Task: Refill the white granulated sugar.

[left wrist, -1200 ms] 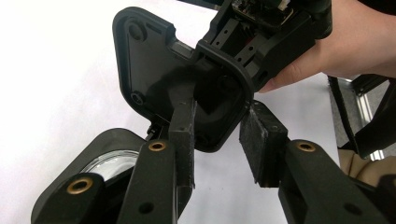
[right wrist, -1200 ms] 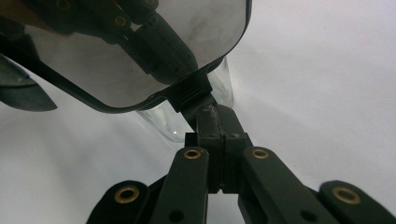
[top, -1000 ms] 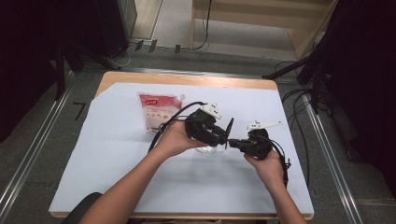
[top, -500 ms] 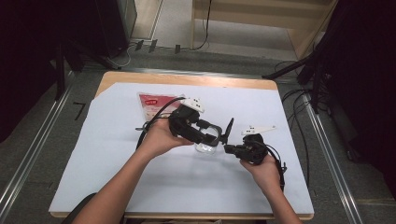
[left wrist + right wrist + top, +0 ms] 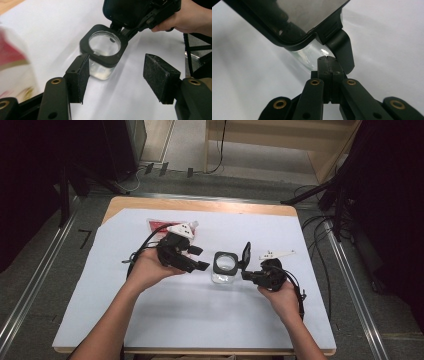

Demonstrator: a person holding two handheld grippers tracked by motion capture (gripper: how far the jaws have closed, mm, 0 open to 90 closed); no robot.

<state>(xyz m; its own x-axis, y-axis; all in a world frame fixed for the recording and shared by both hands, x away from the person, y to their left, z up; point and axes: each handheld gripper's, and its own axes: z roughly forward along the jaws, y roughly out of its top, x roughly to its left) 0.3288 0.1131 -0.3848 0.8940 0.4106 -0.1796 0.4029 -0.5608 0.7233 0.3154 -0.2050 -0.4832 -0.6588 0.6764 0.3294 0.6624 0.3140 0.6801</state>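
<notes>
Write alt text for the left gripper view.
A clear jar with a black square rim and open hinged lid stands on white paper, beyond the open left gripper. The right gripper, in a hand, reaches the jar's far side.

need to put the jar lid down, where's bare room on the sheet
Bare white sheet lies along the near edge between the two forearms, and at the far right corner. It is crowded mid-table: left gripper, open jar and right gripper sit close, with the red packet behind.
</notes>
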